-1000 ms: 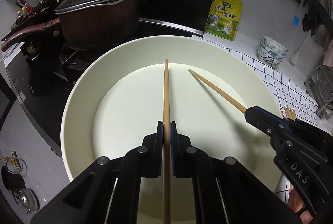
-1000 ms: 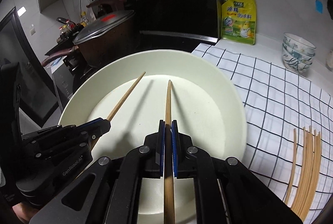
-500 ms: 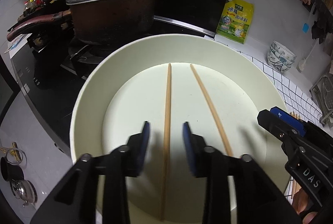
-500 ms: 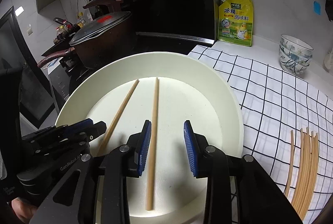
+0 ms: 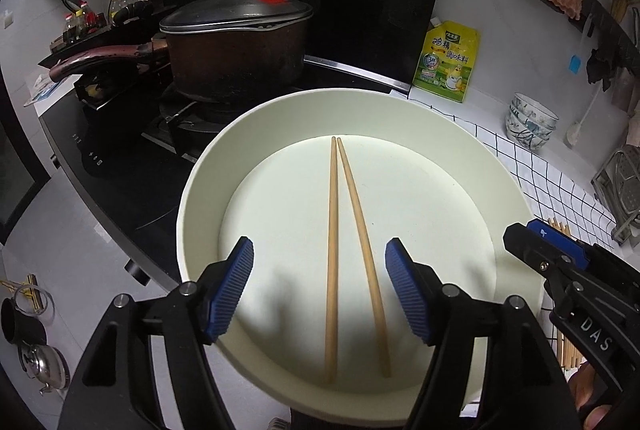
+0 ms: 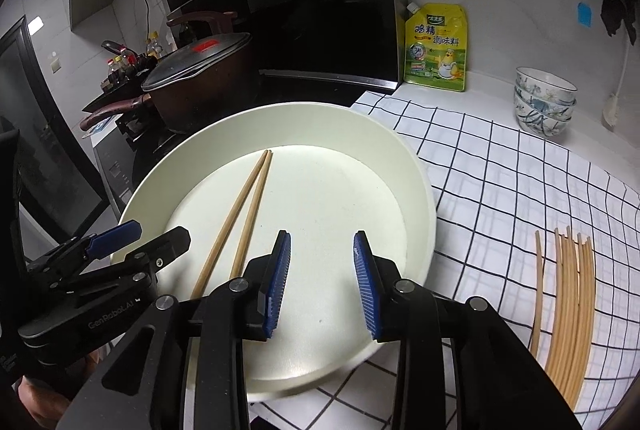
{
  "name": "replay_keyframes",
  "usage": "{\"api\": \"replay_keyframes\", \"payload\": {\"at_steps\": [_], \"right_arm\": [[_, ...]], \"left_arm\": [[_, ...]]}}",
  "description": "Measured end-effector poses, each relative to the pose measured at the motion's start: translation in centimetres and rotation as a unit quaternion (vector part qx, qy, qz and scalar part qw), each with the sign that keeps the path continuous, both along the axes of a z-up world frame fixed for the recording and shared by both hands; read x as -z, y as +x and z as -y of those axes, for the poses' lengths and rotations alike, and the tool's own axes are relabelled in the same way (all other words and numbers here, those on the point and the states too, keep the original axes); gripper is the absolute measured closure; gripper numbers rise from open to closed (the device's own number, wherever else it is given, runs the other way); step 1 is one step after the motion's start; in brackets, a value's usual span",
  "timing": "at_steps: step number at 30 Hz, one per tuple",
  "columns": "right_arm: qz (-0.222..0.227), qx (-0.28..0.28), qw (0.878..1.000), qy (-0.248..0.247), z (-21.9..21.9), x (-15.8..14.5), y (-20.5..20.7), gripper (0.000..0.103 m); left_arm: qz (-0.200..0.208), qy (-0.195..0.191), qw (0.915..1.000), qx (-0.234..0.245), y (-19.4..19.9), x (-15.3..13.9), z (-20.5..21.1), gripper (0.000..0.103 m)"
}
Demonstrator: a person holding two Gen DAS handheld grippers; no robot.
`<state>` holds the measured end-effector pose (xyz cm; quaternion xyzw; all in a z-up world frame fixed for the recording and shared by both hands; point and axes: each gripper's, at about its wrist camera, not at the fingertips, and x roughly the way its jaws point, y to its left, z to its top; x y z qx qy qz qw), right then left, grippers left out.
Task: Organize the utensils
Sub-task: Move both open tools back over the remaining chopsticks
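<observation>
Two chopsticks (image 5: pixel 340 250) now flat on the floor of the white dish (image 5: pixel 208 166), tips nearly touching at the far end, butts spread apart toward the camera — a second ago each was pinched in its own gripper, half a second ago already let go. Left gripper (image 5: pixel 319 290) opening, pads wide on either side of the pair and clear of both sticks. Right gripper (image 6: pixel 320 282) opening too, narrower, nothing between its pads; the sticks lying off to its left, between it and the other tool. Both tools backed off and lifted a little from where the grip was.

Meaning for the job: one pair delivered and released, apparently cleanly — no stick leaning on the rim, none dragged back out. Not quite parallel, though, so a nudge may be wanted if neatness counts.

More to do, by the look of it: a loose bundle of chopsticks (image 6: pixel 568 314) waiting on the checked cloth (image 6: pixel 500 166) to the right of the dish, well apart from it. Likely next — swing over there for another pair.

Covered pot (image 5: pixel 236 58) on the stove behind, untouched.
</observation>
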<state>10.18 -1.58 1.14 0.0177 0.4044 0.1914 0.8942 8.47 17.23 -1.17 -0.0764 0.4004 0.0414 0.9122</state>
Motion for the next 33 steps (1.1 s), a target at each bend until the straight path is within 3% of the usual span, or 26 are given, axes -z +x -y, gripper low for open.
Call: {"api": "replay_keyframes", "payload": {"at_steps": [9, 18, 33], "right_arm": [[0.012, 0.015, 1.0, -0.001, 2.0, -1.0, -2.6, 0.062], [0.028, 0.049, 0.998, -0.005, 6.3, -2.1, -5.2, 0.058], [0.016, 0.152, 0.988, -0.024, 18.3, -0.9, -9.6, 0.051]], "left_arm": [[0.02, -0.007, 0.9998, 0.005, -2.4, -1.3, 1.5, 0.021], [0.032, -0.004, 0.9989, 0.034, -4.0, -2.5, 5.1, 0.019], [0.043, -0.04, 0.9916, 0.116, -6.6, -2.8, 14.3, 0.014]]}}
